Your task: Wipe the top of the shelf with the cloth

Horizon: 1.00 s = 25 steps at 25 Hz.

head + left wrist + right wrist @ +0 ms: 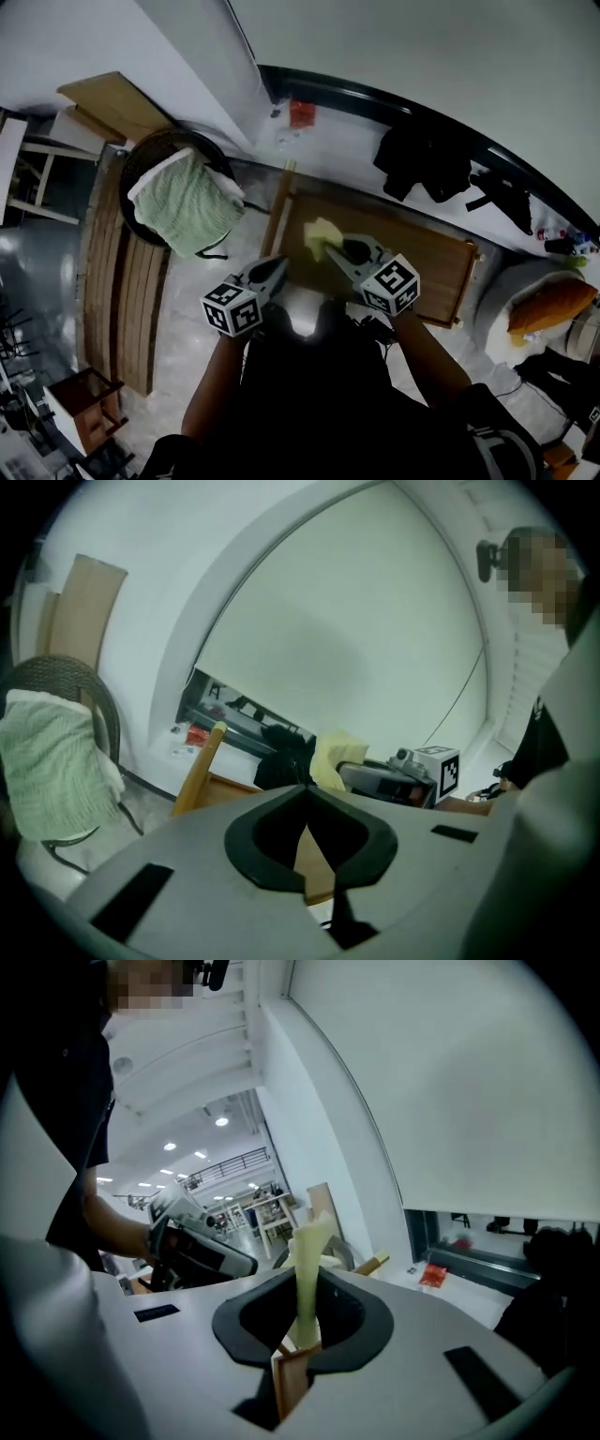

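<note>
One yellow cloth (320,234) is pinched in the right gripper (336,247) over one wooden shelf (427,261). The left gripper (283,262) is held alongside, its jaws seemingly closed and empty.

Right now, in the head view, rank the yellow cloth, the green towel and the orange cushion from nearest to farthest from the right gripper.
1. Yellow cloth: clamped in the right gripper, over the shelf, at its left end.
2. Green towel: draped on the chair, off to the left.
3. Orange cushion: far right, near the frame's edge.
</note>
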{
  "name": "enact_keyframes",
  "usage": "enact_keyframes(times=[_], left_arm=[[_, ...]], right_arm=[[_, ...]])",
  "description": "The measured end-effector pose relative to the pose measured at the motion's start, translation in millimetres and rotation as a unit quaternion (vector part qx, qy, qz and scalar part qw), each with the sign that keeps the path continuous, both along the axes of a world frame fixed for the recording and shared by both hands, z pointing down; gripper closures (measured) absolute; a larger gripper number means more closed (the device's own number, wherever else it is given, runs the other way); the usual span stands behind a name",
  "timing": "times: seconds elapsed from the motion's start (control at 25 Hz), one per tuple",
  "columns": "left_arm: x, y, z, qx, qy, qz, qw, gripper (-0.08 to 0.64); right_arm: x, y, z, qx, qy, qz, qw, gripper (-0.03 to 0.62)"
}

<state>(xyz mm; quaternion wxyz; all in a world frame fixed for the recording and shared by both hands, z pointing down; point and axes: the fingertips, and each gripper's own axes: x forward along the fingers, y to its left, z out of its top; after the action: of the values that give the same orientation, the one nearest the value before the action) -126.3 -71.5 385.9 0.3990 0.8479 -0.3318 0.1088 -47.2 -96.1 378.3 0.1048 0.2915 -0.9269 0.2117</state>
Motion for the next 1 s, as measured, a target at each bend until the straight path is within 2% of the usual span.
enact_keyframes(times=[0.2,0.4,0.6,0.8,1.0], left_arm=[[6,-9,8,-0.008,-0.008,-0.053,0.9985,0.549],[13,-31,24,-0.010,-0.011,-0.098,0.9951,0.549],[16,-56,63,0.007,-0.076,-0.122,0.9896,0.549],[21,-73,107,-0.025,-0.126,-0.121,0.9843,0.549],[18,-89,128,-0.041,-0.178,-0.118,0.9760,0.549]], right_arm=[[-2,-36,8,0.014,0.020,-0.024,0.999,0.551],[3,-69,42,0.000,0.042,0.000,0.999,0.551],[2,-84,104,-0.058,0.054,0.032,0.996,0.551],[2,-89,166,-0.133,0.092,0.076,0.984,0.551],[-17,-106,199,-0.174,0.082,0.093,0.977,0.551]])
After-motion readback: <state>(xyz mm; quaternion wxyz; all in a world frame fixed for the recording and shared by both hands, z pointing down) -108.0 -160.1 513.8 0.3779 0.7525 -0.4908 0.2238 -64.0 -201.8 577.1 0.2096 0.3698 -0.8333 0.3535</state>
